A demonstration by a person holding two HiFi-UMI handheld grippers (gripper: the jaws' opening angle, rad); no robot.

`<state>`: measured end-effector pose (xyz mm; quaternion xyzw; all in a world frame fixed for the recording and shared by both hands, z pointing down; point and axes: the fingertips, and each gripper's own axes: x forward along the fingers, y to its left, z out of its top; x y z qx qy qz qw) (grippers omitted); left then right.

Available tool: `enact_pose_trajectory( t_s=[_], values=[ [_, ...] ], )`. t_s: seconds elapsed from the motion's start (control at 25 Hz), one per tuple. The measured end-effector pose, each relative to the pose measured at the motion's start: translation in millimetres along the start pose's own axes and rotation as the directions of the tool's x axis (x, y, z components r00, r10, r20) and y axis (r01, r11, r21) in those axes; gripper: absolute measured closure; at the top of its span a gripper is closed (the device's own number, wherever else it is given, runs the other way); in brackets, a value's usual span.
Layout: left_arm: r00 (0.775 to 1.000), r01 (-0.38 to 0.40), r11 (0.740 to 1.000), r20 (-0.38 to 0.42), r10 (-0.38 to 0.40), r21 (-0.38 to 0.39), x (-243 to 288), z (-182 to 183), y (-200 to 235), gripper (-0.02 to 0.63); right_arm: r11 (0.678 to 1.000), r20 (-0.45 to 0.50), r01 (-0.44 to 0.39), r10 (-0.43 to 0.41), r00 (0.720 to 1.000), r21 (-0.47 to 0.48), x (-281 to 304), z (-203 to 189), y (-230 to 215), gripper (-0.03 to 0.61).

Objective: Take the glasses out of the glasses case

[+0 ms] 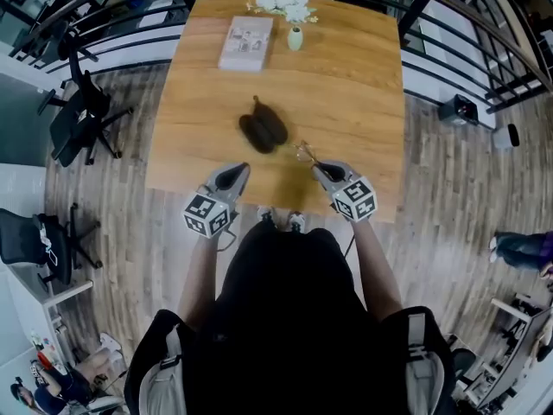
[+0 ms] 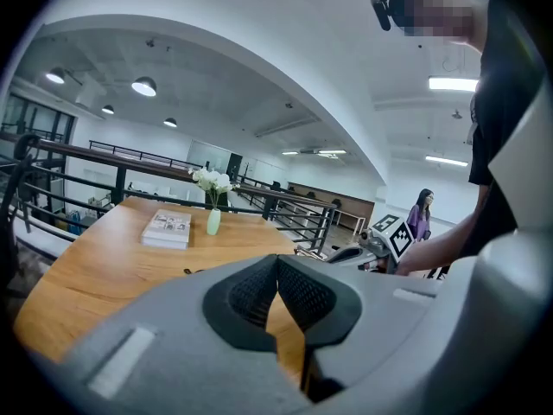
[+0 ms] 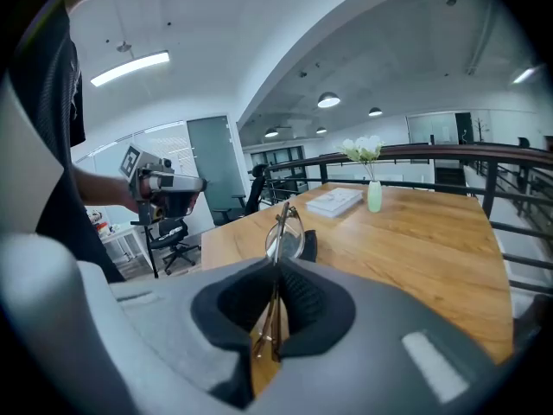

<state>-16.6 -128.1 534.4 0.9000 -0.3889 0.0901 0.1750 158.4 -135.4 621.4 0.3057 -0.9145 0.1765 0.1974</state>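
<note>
The dark glasses case (image 1: 263,129) lies open on the wooden table (image 1: 346,85), near its middle. My right gripper (image 1: 321,169) is shut on the thin-framed glasses (image 1: 305,152), held just right of the case above the table's front part. In the right gripper view the glasses (image 3: 283,236) stick up from between the shut jaws, with the case (image 3: 308,244) behind them. My left gripper (image 1: 232,177) hovers at the front edge, left of the case, shut with nothing in it. The left gripper view shows its pads (image 2: 298,294) meeting at the tips.
A book (image 1: 245,43) and a small vase of white flowers (image 1: 294,26) stand at the table's far side. Railings run round the table. Office chairs (image 1: 78,115) stand on the floor to the left. A person (image 2: 421,214) stands in the distance.
</note>
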Motion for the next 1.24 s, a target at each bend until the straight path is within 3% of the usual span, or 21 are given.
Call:
enact_pose_trajectory(
  t_s=[0.68,1.24],
  values=[
    [0.994,-0.105,0.994,0.005,0.105,-0.033,-17,-35,-44,0.603,0.999,0.029,-0.035,0.035,0.999,-0.029,-49,-31,-6,0.555],
    [0.992,-0.121,0.992,0.014,0.122,-0.038,-19,-39,-55,0.603,0.998,0.024,-0.048,0.049,0.999,-0.028,-51,-40,-4,0.554]
  ],
)
